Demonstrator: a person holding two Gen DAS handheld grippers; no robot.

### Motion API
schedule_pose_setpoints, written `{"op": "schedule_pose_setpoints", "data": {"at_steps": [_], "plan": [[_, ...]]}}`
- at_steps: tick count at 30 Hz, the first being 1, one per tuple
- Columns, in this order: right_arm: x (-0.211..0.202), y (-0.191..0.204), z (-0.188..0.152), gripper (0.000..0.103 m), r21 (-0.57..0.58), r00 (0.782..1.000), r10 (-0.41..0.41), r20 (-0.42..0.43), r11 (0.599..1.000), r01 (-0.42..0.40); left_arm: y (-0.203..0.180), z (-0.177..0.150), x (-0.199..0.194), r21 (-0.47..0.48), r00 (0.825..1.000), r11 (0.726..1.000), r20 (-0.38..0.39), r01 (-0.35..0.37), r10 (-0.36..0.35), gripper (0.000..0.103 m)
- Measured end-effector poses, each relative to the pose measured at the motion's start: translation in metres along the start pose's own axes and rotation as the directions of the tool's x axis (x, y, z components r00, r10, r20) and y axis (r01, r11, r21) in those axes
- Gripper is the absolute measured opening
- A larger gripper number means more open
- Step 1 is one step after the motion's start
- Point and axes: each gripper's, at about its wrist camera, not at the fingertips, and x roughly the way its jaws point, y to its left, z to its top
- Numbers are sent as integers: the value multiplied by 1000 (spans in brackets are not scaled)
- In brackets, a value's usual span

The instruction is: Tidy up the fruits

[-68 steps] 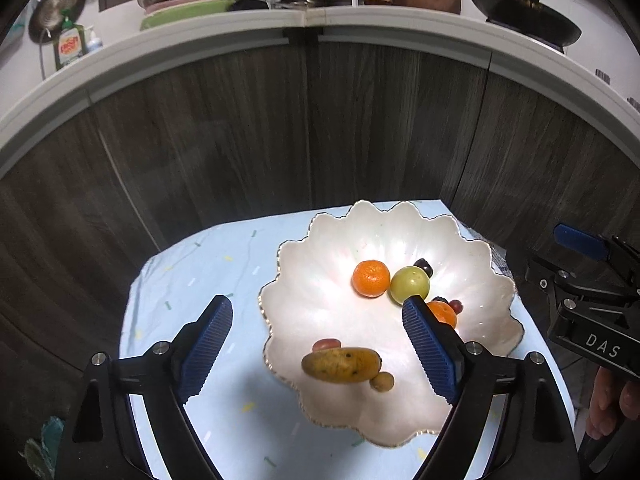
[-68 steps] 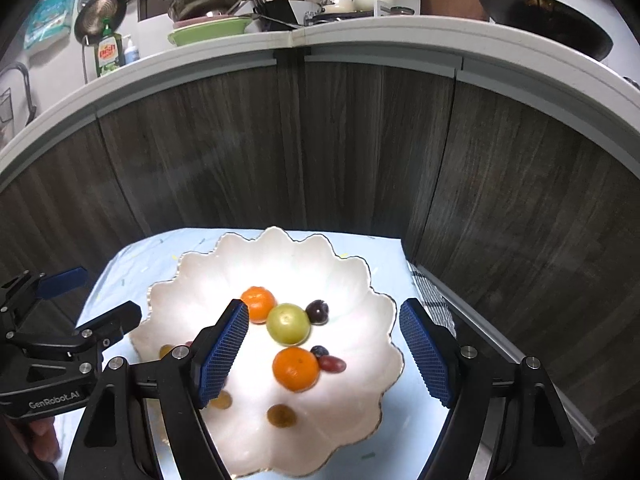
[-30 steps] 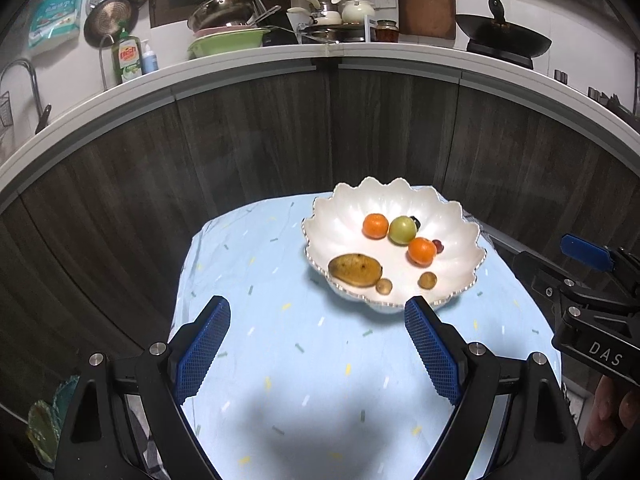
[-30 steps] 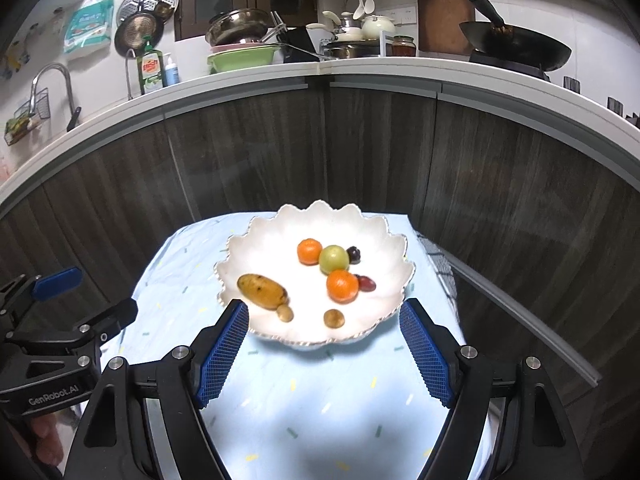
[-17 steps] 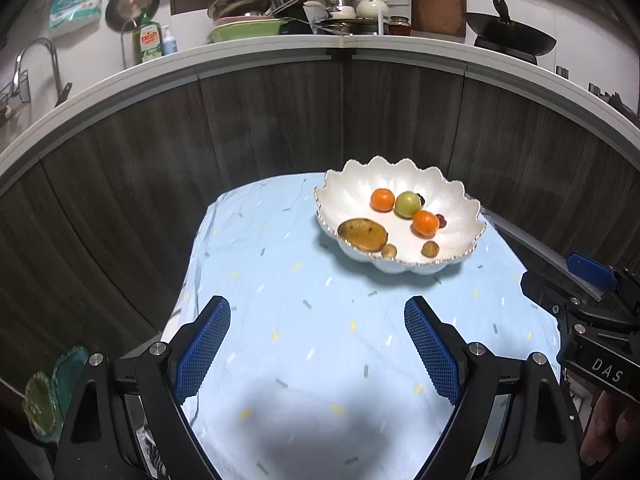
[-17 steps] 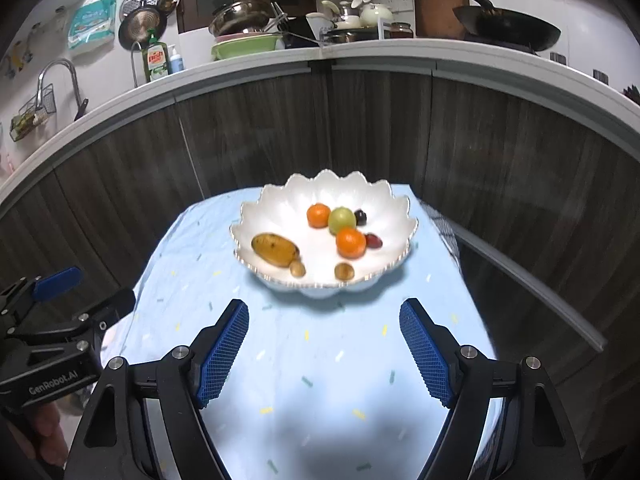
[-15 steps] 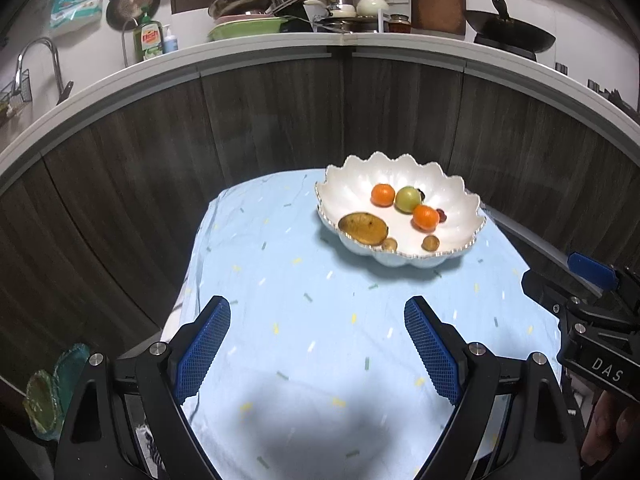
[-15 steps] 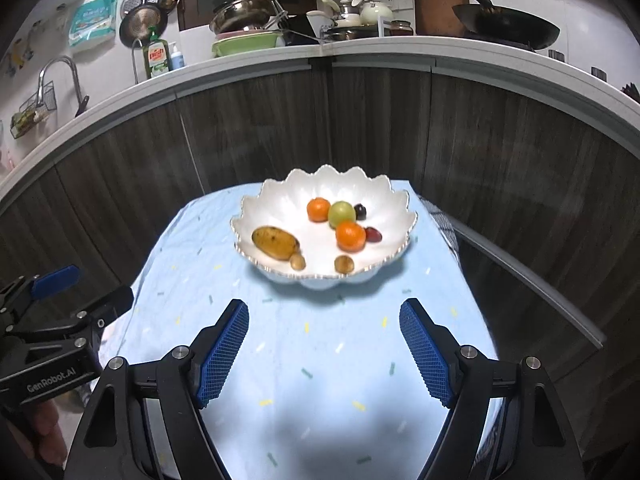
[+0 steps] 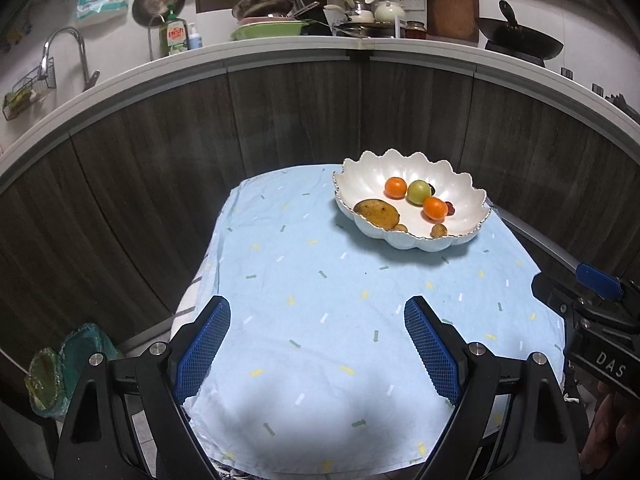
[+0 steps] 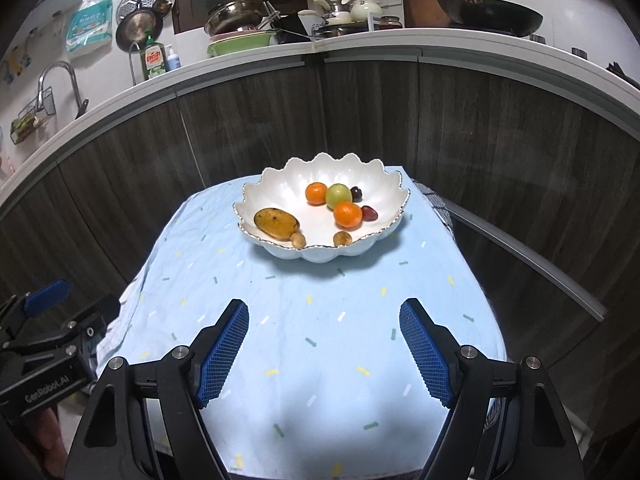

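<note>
Hovering over the near part of the blue tablecloth [image 9: 320,320], the left gripper [image 9: 316,344] is holding its jaws wide apart with nothing between them, and the right gripper [image 10: 324,344] is doing the same just beside it. Both are pointing toward the white scalloped bowl [image 10: 280,188], which is sitting well apart from them at the far right of the cloth. Inside it are lying a brownish mango [image 10: 277,223], two oranges [image 10: 347,214], a green fruit [image 10: 338,196], dark grapes [image 10: 356,193] and two small brown fruits [image 10: 343,238].
</note>
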Motion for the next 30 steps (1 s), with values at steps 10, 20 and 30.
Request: {"op": "schedule_pose_setpoints", "data": {"at_steps": [10,20,30], "plan": [[-2,-4,-9,79,19,1000,0,-21,1000,0,-1,-11,-3,-11,1000,1000,-16,-21,21,89],[-5,-4,-10,79,14,1000,-2,-10,1000,2,0,-12,-3,-12,1000,1000,-10,-24,24,89],[-5,-4,-10,79,14,1000,-3,-7,1000,3,0,-12,-3,-12,1000,1000,-10,-25,25,89]]}}
